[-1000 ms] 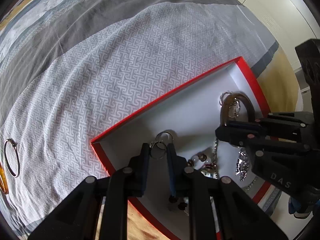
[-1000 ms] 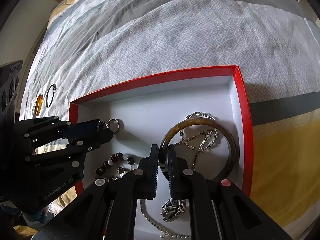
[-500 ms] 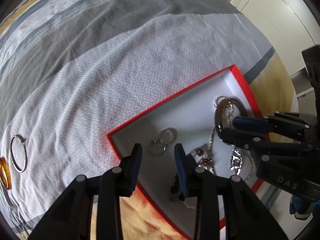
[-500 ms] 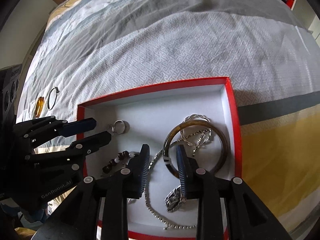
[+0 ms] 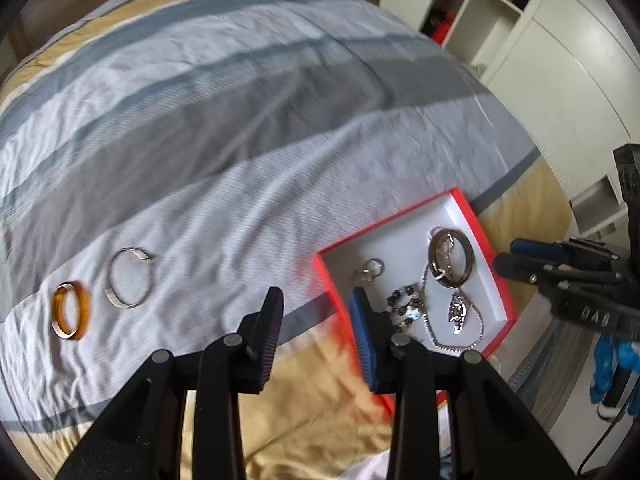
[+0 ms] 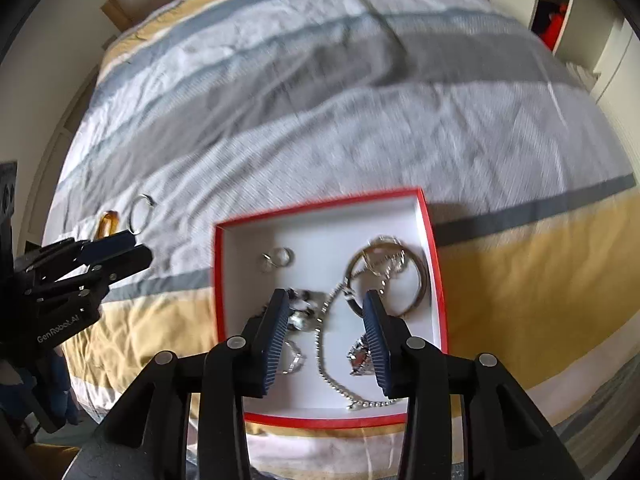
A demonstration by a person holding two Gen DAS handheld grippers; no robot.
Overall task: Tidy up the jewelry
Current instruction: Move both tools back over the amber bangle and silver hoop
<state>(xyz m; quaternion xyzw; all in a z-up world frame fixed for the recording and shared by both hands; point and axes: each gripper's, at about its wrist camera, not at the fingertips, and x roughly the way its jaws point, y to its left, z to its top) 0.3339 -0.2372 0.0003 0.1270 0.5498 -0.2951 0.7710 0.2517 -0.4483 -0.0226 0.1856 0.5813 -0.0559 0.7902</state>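
On the bed [image 5: 248, 152], the red box [image 6: 436, 280] holds the brown bangle [image 6: 420, 280], rings [image 6: 278, 259], beads [image 5: 404, 308] and chain necklace [image 6: 336, 384]. Only the left wrist view shows clearly the amber bangle [image 5: 70, 316] and silver bangle [image 5: 128, 278] left of the box. The left claw [image 5: 316, 320] stands half open and empty above the box's left edge; the right claw [image 6: 326, 328], opening and empty, hangs over the necklace.
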